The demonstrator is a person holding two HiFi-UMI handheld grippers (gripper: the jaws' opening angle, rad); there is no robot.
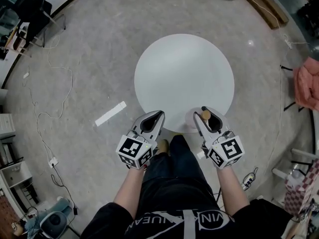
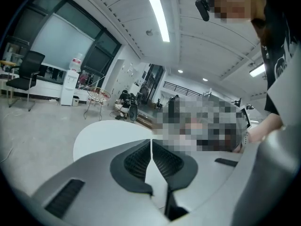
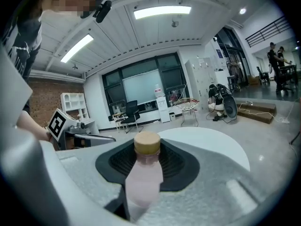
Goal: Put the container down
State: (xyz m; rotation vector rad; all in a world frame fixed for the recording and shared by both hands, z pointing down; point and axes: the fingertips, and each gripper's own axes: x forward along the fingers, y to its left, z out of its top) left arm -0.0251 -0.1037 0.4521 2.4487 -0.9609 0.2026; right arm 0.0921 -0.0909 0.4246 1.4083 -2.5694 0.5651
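A pale pink bottle with a tan cap (image 3: 145, 173) stands upright between the jaws of my right gripper (image 3: 146, 161), which is shut on it. In the head view the tan cap (image 1: 205, 115) shows at the right gripper (image 1: 208, 119), just over the near right edge of the round white table (image 1: 184, 78). My left gripper (image 1: 152, 121) hangs at the table's near edge, left of the right one. Its black pads (image 2: 167, 161) meet with nothing between them, so the left gripper (image 2: 152, 160) is shut.
The round white table (image 2: 106, 133) stands on a grey floor. A white strip (image 1: 110, 113) lies on the floor left of it, with cables (image 1: 50, 103) trailing further left. A black office chair (image 2: 23, 76) and a wire stool (image 3: 188, 105) stand further off.
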